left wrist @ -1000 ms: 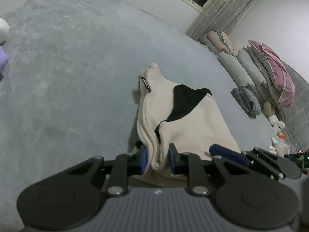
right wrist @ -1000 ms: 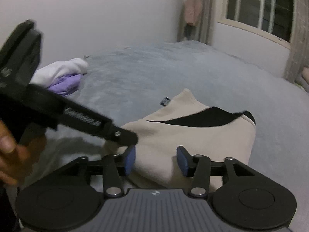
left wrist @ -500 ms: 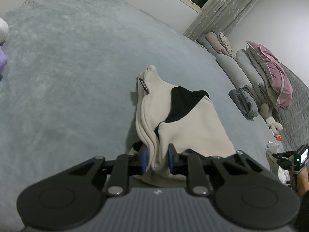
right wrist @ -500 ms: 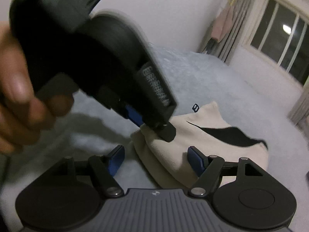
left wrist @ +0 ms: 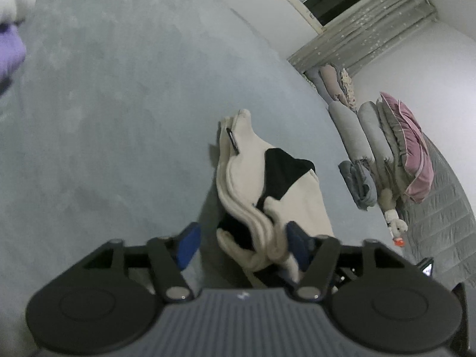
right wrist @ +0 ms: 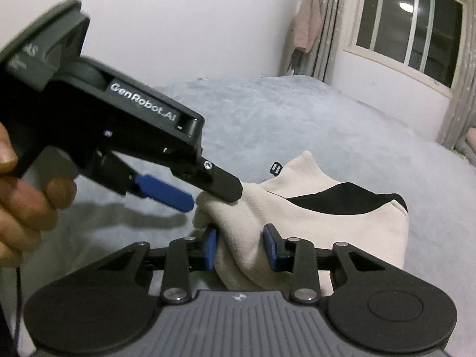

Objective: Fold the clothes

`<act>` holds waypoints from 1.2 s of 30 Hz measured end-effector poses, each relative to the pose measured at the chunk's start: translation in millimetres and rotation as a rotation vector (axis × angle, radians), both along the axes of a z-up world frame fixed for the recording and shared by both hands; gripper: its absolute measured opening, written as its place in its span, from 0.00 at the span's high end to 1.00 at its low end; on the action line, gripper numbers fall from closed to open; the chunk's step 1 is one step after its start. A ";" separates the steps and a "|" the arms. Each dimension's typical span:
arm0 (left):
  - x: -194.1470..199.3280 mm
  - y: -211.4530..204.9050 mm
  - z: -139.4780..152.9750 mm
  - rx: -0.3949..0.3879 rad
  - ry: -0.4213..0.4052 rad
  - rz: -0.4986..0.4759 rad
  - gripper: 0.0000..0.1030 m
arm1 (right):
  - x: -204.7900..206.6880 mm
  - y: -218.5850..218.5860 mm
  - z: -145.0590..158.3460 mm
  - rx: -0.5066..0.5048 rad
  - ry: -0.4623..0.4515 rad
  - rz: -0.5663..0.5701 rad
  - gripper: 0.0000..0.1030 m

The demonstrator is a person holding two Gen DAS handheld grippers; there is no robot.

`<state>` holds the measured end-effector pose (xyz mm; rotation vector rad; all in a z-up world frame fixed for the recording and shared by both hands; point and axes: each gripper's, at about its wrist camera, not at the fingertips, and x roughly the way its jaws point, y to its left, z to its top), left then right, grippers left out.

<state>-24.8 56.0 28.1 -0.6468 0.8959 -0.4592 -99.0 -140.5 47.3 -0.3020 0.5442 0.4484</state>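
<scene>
Soft fleece garment (right wrist: 312, 217) (matt cream)

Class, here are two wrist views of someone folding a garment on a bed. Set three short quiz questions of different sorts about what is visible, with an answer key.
1. True or false: the folded cream fleece garment with a black panel lies on the grey plush bedspread.
2. Multiple choice: what sits between the blue pads of the right gripper? A) bare bedspread B) a fold of the cream garment C) a pink pillow
3. Fill in: in the left wrist view, the pads of the left gripper stand ___ apart, with the garment's edge bunched by one pad.

Key: 1 true; 2 B; 3 wide. The left jaws are opening and the right are closing around cloth.
</scene>
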 end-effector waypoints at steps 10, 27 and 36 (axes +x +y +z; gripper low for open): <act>12.3 -14.9 -16.1 -0.070 0.042 -0.006 0.23 | -2.0 -1.6 1.3 0.015 0.007 -0.002 0.69; 20.5 -39.5 -16.6 0.011 -0.039 -0.037 0.30 | -13.8 0.4 -3.8 -0.001 0.029 0.006 0.67; 23.3 -39.0 -24.5 0.062 -0.011 -0.023 0.66 | -20.1 -21.7 8.7 0.017 0.052 0.060 0.45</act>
